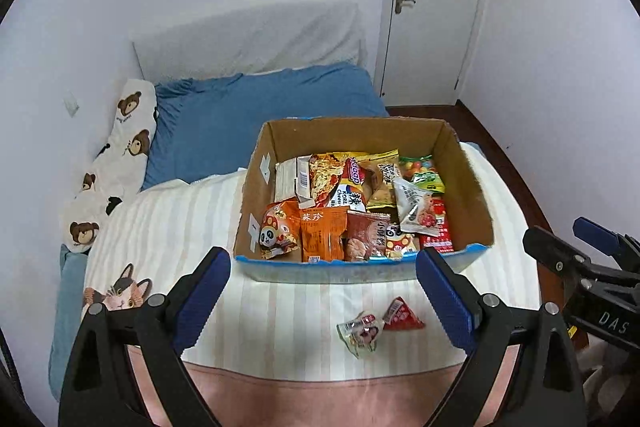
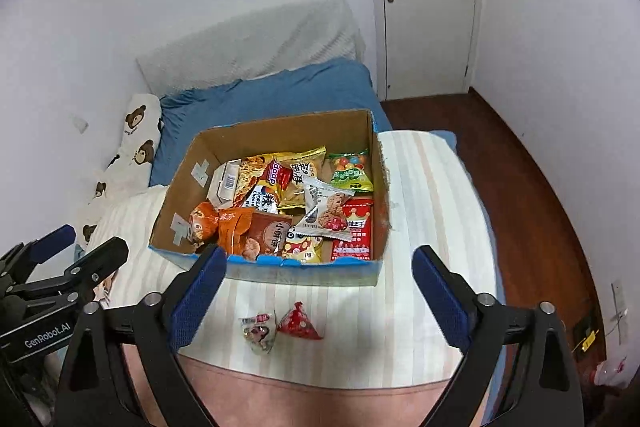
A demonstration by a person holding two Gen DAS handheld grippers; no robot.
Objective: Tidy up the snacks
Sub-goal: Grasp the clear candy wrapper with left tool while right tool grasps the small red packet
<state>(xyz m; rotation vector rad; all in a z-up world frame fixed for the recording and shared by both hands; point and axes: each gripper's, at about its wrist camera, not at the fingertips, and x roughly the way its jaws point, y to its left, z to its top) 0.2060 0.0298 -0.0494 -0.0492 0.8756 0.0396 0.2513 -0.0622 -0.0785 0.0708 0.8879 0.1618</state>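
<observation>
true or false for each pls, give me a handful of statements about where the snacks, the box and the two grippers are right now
1. The brown cardboard box with the blue bottom edge holds many snack packets. True.
2. The red triangular packet lies inside the box. False: it lies outside, on the striped white bedcover in front of the box.
3. The clear crinkled packet lies right beside the red triangular one. True.
4. The left gripper is shut on a snack. False: its jaws stand wide apart with nothing between them.
5. The right gripper is open and empty. True.
6. The box sits on the wooden floor. False: it rests on the bedcover.
</observation>
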